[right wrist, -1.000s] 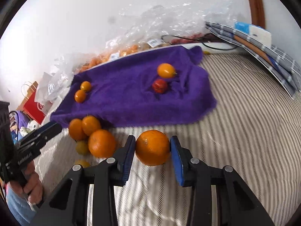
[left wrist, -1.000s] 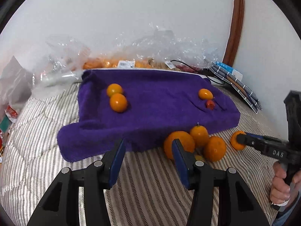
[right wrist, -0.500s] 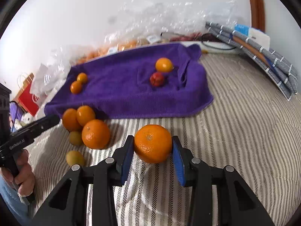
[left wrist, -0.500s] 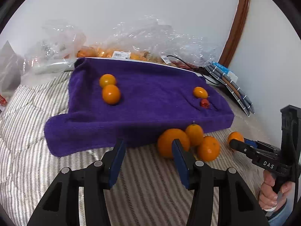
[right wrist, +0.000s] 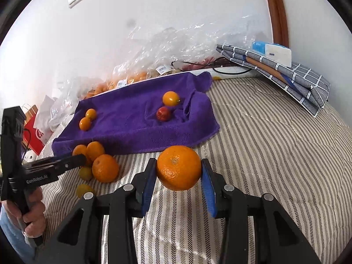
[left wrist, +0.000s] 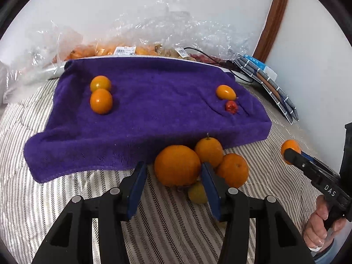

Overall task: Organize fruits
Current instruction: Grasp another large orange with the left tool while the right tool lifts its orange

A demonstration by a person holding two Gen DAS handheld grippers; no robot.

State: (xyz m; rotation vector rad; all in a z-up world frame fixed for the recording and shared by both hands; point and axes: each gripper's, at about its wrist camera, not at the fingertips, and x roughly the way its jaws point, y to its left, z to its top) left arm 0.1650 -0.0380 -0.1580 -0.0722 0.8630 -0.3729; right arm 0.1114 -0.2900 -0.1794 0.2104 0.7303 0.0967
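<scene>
My right gripper is shut on a large orange, held just above the striped bedding in front of the purple towel. My left gripper stands open around another large orange in a pile at the towel's near edge. Its right pad touches the fruit and its left pad stands clear. Two more oranges and a small yellow-green fruit lie in that pile. Two small oranges lie on the towel's left. A small orange and a red fruit lie on its right.
Clear plastic bags of fruit line the wall behind the towel, with a black cable beside them. A folded checked cloth with a white box on it lies at the back right. A red paper bag stands at the left. Striped bedding spreads to the right.
My left gripper has moved forward to the fruit pile, so the large orange now sits between its fingers. My right gripper stays shut on its orange and has shifted a little.
</scene>
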